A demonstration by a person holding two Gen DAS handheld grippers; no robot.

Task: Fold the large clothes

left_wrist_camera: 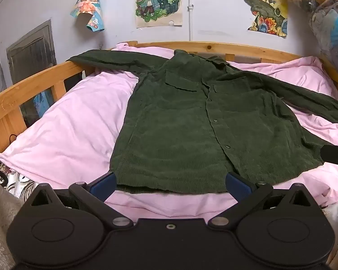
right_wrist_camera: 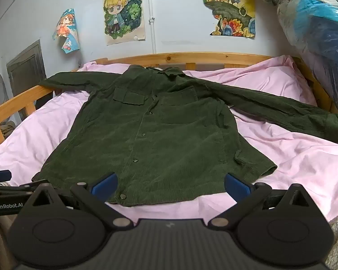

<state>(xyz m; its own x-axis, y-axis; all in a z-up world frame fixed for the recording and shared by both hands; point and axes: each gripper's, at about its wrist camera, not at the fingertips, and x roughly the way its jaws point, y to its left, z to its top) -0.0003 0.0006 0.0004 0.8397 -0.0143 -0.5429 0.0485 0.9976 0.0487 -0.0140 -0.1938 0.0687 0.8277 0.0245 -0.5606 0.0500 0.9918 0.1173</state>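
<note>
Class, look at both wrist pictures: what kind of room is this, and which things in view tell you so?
Most likely a bedroom. A wooden bed frame holds a pink sheet with a green corduroy shirt spread flat on it, and cartoon posters hang on the wall behind.

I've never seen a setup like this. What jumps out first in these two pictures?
A dark green corduroy shirt lies spread flat, front up and buttoned, sleeves out to both sides, on a pink bedsheet inside a wooden bed frame. At the bottom of each view a pair of blue-tipped tongs stands wide open just short of the shirt's hem: the left tongs and the right tongs. Bright cartoon posters hang on the wall behind.
</note>
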